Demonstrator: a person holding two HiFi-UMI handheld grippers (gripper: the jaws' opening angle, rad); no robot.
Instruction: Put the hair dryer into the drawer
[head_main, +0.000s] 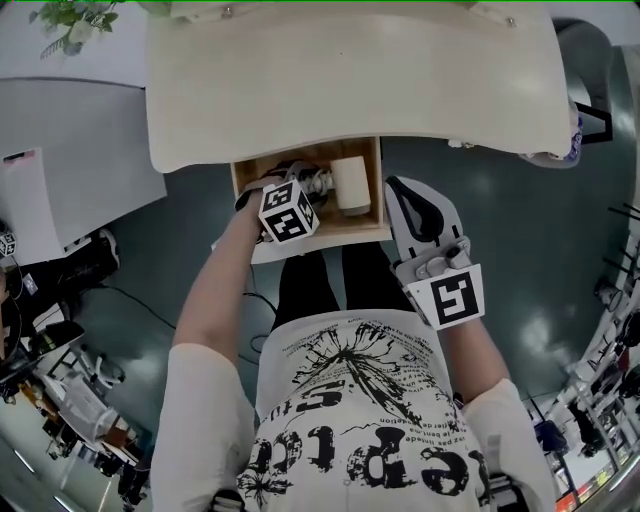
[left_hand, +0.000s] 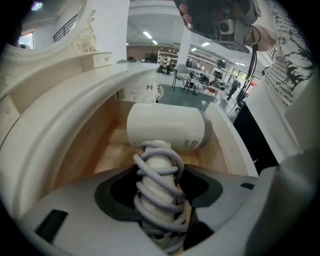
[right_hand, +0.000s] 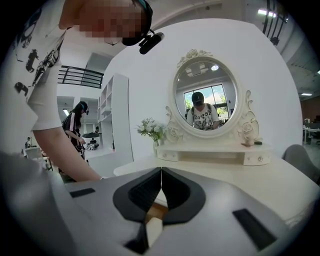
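Observation:
The white hair dryer (head_main: 351, 184) is inside the open wooden drawer (head_main: 372, 222) under the cream dressing table top (head_main: 350, 75). My left gripper (head_main: 318, 186) reaches into the drawer from the left. In the left gripper view, the left gripper (left_hand: 160, 200) is shut on the dryer's handle (left_hand: 159, 187), which is wrapped in grey cord. The dryer's barrel (left_hand: 167, 127) lies crosswise just beyond the jaws, low over the drawer floor (left_hand: 112, 152). My right gripper (head_main: 405, 196) hovers right of the drawer, outside it. Its jaws are shut (right_hand: 160, 181) and hold nothing.
The right gripper view shows an oval mirror (right_hand: 205, 95) and a vase of white flowers (right_hand: 150, 130) on the table's back shelf. The drawer's white front panel (head_main: 300, 248) faces my legs. A grey cabinet (head_main: 70, 160) stands at left and a chair (head_main: 565, 140) at right.

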